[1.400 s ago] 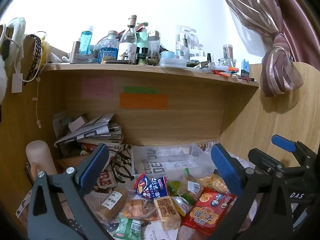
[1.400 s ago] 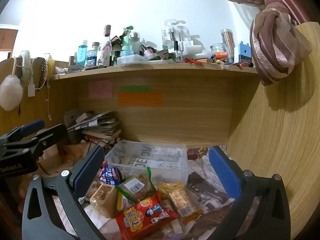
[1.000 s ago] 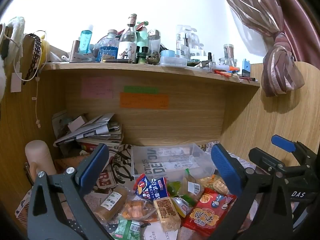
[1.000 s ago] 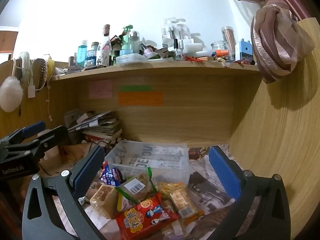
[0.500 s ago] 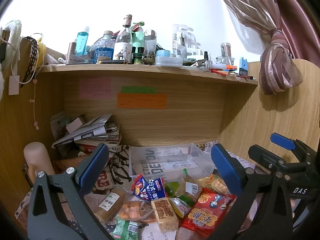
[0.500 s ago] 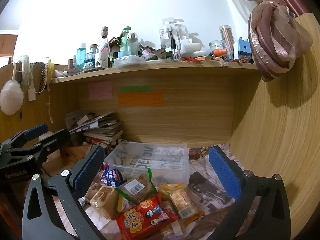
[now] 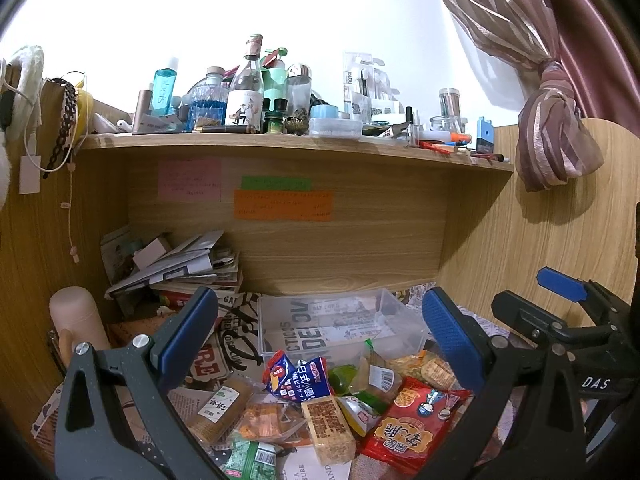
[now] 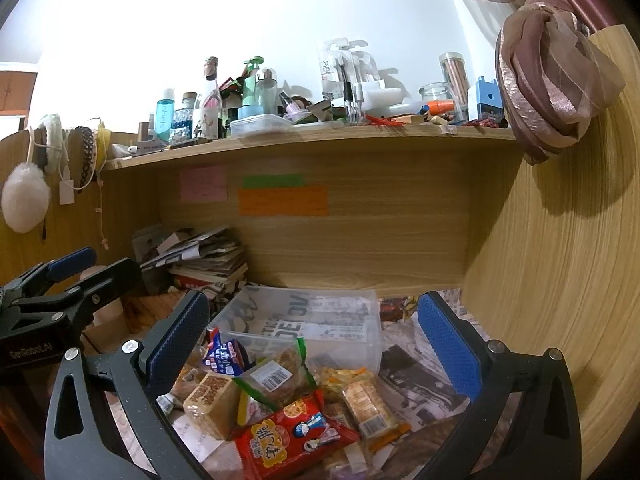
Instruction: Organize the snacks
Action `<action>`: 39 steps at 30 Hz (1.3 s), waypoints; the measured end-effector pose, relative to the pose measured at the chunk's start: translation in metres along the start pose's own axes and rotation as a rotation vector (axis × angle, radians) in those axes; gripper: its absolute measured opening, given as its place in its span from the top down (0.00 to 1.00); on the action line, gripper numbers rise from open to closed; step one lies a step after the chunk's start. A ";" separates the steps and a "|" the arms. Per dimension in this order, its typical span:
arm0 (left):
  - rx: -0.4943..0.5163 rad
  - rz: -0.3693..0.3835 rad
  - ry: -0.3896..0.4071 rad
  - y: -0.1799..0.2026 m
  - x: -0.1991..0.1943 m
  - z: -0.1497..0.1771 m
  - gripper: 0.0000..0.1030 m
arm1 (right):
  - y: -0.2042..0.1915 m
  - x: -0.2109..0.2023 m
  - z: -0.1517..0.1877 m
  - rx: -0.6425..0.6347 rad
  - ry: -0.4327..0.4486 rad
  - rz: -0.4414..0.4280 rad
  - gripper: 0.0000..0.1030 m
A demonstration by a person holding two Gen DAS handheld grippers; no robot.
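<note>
A pile of snack packets lies on the newspaper-covered desk in front of a clear plastic box (image 7: 340, 322) (image 8: 304, 320), which looks empty. The pile holds a red packet (image 7: 408, 424) (image 8: 288, 440), a blue packet (image 7: 300, 376) (image 8: 222, 356), a brown bar (image 7: 328, 424) (image 8: 210, 400) and a barcoded bag (image 7: 378, 374) (image 8: 276, 376). My left gripper (image 7: 320, 328) is open and empty above the pile. My right gripper (image 8: 312, 332) is open and empty above it from the right; it also shows in the left wrist view (image 7: 560, 308).
A stack of books and papers (image 7: 176, 268) lies at the back left. A pink bottle (image 7: 76, 320) stands at the left. The wooden shelf (image 7: 280, 144) above carries several bottles and jars. Wooden panels close the back and right side (image 8: 560, 280). A curtain (image 7: 556, 148) hangs at the right.
Both grippers have stayed open and drifted slightly; the views shifted a little. The snacks and the box have not moved.
</note>
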State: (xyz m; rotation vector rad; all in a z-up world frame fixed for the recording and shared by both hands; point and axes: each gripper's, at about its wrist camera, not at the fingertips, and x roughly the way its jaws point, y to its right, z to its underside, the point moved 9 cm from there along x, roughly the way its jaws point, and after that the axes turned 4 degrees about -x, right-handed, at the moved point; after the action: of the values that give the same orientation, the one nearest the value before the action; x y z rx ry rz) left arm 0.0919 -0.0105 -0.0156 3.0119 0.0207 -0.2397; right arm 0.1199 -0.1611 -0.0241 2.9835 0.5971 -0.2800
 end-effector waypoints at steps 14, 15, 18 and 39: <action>0.000 0.001 0.002 0.001 -0.003 -0.003 0.00 | -0.003 -0.001 -0.002 0.003 0.005 -0.004 0.00; 0.000 0.000 0.003 0.001 -0.004 -0.003 0.00 | -0.004 -0.001 -0.002 0.004 0.005 -0.006 0.00; -0.004 -0.001 0.004 0.001 -0.005 -0.004 0.00 | -0.006 -0.002 -0.003 0.004 0.008 -0.009 0.00; -0.012 -0.004 0.008 -0.007 -0.007 -0.002 0.00 | -0.016 0.002 -0.004 0.003 0.005 -0.014 0.00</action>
State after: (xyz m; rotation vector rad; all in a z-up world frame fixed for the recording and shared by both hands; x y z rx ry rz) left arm 0.0852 -0.0038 -0.0137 3.0009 0.0295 -0.2278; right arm 0.1160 -0.1457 -0.0218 2.9848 0.6185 -0.2743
